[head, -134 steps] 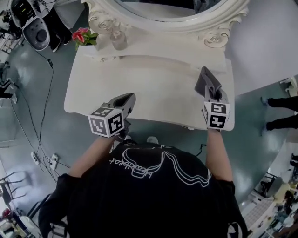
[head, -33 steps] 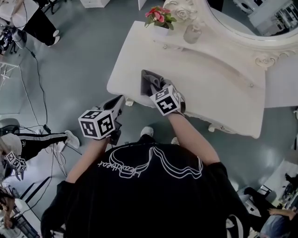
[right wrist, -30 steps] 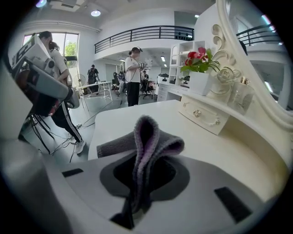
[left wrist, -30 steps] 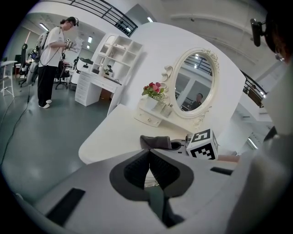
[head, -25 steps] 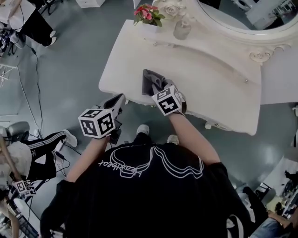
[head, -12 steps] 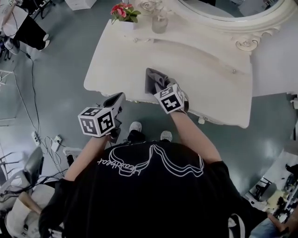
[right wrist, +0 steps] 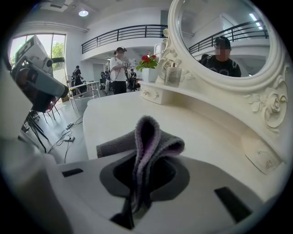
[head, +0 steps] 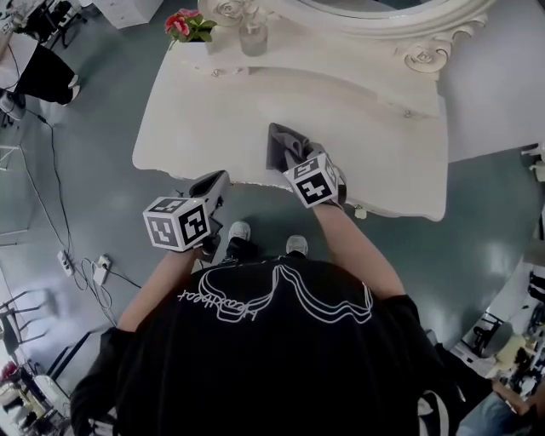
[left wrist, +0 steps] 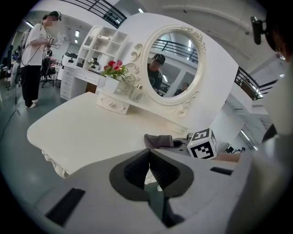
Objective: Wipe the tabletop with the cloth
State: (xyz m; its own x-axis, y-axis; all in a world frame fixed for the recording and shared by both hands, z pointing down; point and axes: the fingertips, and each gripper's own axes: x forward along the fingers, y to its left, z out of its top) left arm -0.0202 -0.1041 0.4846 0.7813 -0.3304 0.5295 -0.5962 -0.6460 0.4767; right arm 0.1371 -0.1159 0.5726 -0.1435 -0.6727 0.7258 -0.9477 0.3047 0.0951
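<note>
Cloth (head: 279, 143) partly hidden by right tongs (head: 296, 159) clamping it on the surface (head: 204, 119). Left tongs (head: 213, 183) closed, empty, held off the edge.

Grey floor (head: 94, 128), cables (head: 98, 271) at nine o'clock; ornate white-framed mirror (head: 358, 21) at twelve; white walls.

The cloth (head: 279, 146) is grey, the tabletop (head: 204, 119) cream-white, the flowers (head: 181, 24) red and pink.

My left gripper (left wrist: 149, 160): jaws pressed together, nothing between | white tabletop (left wrist: 82, 130) ahead | grey cloth (left wrist: 158, 140) bunched on it at my right gripper (left wrist: 183, 144) (marker cube showing) | oval mirror (left wrist: 171, 64) behind.
</note>
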